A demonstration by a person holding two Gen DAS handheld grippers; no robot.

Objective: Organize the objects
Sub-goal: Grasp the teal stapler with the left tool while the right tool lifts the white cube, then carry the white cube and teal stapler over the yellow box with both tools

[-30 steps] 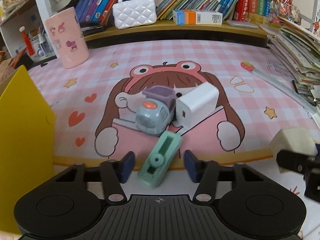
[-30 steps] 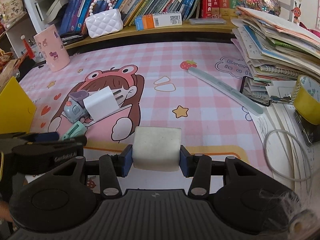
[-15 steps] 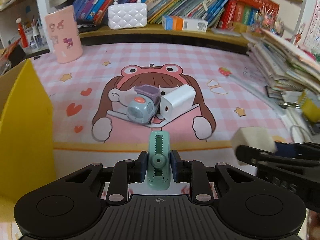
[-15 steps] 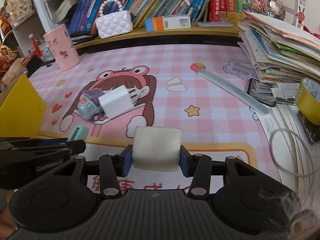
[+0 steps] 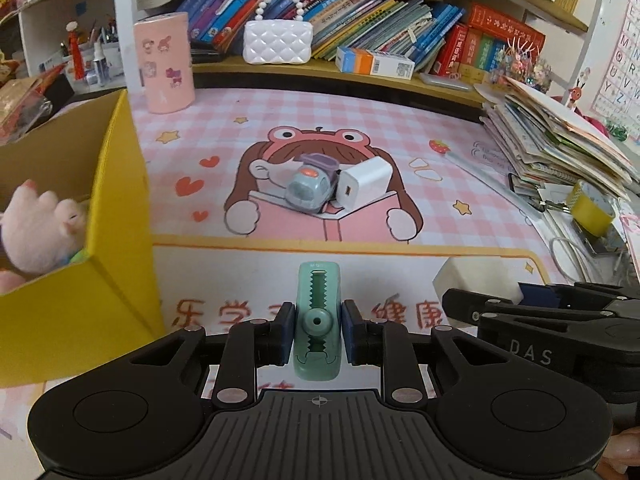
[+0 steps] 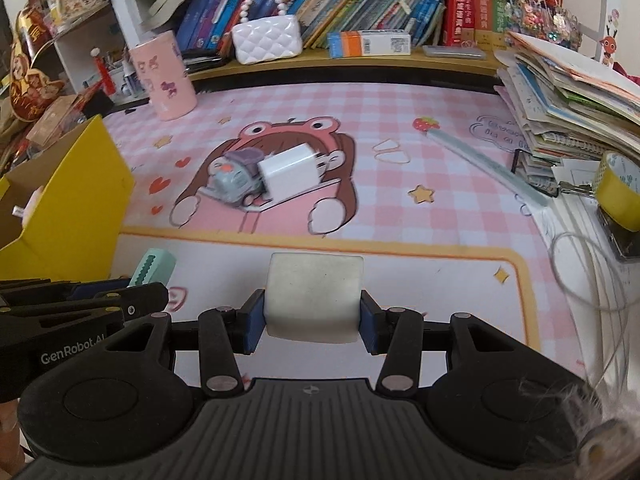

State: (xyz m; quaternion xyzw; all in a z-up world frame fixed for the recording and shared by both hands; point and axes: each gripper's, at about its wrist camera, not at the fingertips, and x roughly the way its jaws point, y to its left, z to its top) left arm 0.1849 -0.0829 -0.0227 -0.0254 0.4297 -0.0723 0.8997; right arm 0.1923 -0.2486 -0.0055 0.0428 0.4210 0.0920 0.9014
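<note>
The left claw (image 5: 317, 330) pinches a green cutter (image 5: 317, 312); the right claw (image 6: 313, 320) pinches a white block (image 6: 314, 296). A yellow box (image 5: 116, 240) stands left.

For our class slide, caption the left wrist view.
Left gripper holds a green clip beside the yellow box.

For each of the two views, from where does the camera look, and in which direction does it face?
Left wrist view: sits behind the left gripper, facing the bookshelf across the pink cartoon desk mat; its blue pads clamp a mint-green toothed clip; the right gripper enters lower right.
Right wrist view: sits behind the right gripper, facing likewise; it clamps a pale square block; the left gripper shows lower left.
Shared: yellow cardboard box, grey toy car, white charger cube.
</note>
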